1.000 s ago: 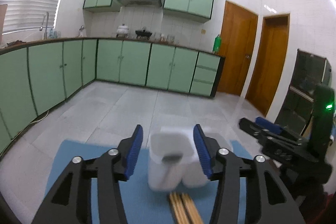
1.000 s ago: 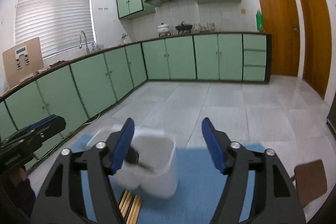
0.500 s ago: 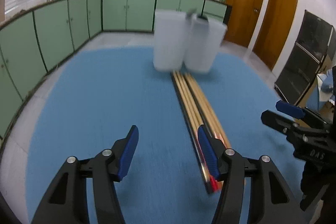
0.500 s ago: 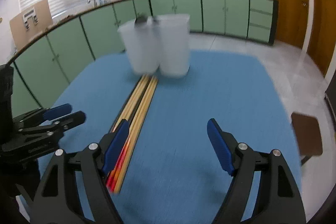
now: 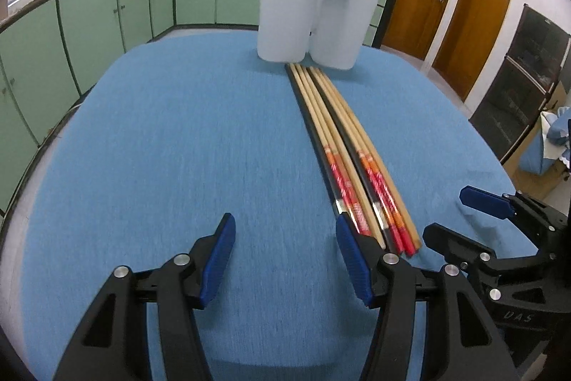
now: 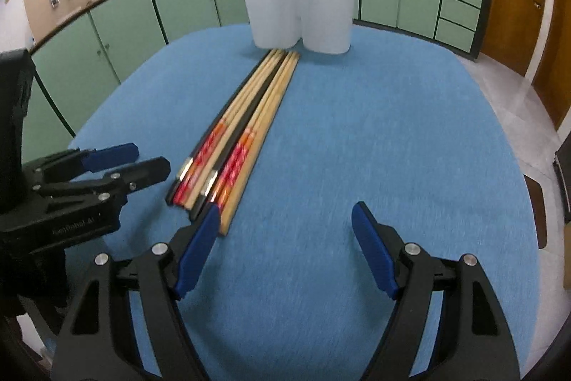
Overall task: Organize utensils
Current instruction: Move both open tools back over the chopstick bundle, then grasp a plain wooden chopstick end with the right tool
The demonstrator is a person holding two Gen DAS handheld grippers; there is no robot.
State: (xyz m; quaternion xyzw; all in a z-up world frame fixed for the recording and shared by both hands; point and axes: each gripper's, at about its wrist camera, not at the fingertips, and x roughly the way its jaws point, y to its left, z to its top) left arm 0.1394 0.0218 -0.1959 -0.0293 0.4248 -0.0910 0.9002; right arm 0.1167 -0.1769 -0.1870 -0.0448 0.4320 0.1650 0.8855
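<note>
Left wrist view: left gripper point(image 5: 285, 259) hovers low over the blue mat point(image 5: 178, 149), jaws wide apart, holding nothing. Right gripper point(image 6: 285, 249) likewise gapes empty. Chopsticks point(image 5: 342, 145) lie toward 12 o'clock, reaching two white cups point(image 5: 310, 20).

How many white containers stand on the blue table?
2. The left container and the right container stand side by side at the table's far end, just beyond the chopsticks' tips.
</note>
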